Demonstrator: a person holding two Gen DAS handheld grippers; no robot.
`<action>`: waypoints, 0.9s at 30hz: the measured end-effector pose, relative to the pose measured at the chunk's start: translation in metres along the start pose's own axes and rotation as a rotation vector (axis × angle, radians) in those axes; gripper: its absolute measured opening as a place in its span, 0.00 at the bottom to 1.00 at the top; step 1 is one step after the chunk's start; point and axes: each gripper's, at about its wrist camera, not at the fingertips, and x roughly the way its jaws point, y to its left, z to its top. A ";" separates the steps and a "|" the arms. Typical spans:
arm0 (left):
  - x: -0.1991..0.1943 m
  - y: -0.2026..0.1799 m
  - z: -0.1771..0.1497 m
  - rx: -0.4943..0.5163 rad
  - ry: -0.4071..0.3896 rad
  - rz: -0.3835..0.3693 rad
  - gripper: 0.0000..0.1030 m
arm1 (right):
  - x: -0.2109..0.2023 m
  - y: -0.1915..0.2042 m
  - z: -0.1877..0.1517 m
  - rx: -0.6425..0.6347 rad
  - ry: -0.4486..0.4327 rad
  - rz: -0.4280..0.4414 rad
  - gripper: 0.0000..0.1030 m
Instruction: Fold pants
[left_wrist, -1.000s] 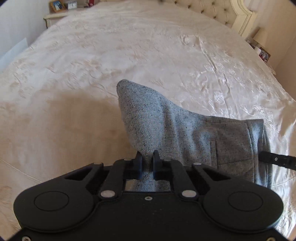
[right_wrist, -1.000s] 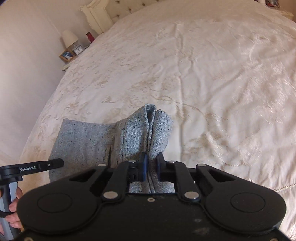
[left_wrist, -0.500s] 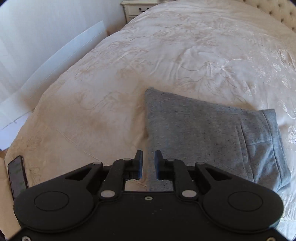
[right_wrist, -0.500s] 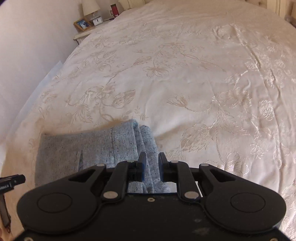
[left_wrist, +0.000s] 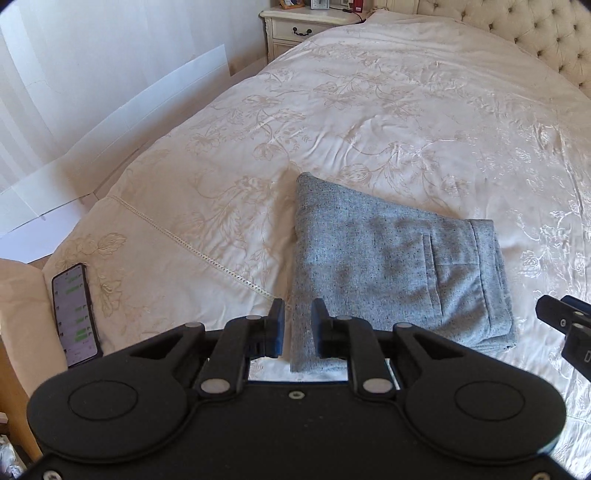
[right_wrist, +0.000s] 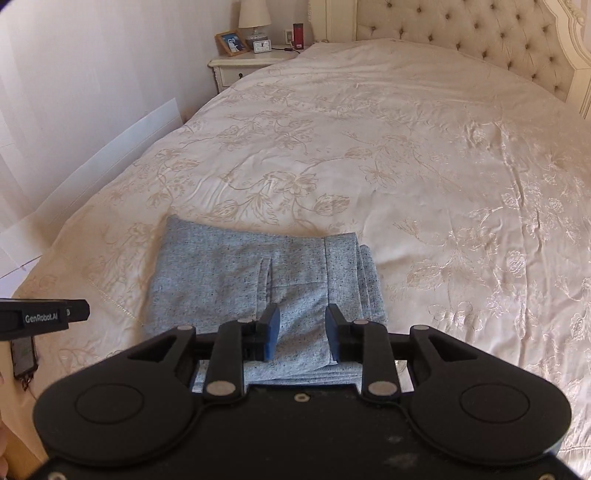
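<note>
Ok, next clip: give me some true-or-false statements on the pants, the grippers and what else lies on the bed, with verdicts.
1. The speckled grey fabric pants lie folded flat on the cream embroidered bedspread. True.
2. The left gripper is clamped on the pants. False: its jaws stand apart, holding nothing.
3. The right gripper is open. True.
4. A black smartphone lies on top of the pants. False: it lies apart from them, near the bed's edge.
5. The phone's screen is lit. True.

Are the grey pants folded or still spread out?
Folded: the grey pants lie as a compact rectangle on the bedspread, stacked layers showing along the right edge.
</note>
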 end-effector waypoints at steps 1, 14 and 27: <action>-0.006 -0.001 -0.003 -0.005 -0.006 0.010 0.24 | -0.005 0.001 -0.001 -0.005 -0.001 0.008 0.29; -0.060 -0.031 -0.030 -0.020 -0.035 0.047 0.24 | -0.057 -0.017 -0.018 -0.005 -0.034 0.073 0.30; -0.081 -0.051 -0.048 -0.004 -0.053 0.053 0.25 | -0.080 -0.032 -0.033 -0.001 -0.044 0.089 0.31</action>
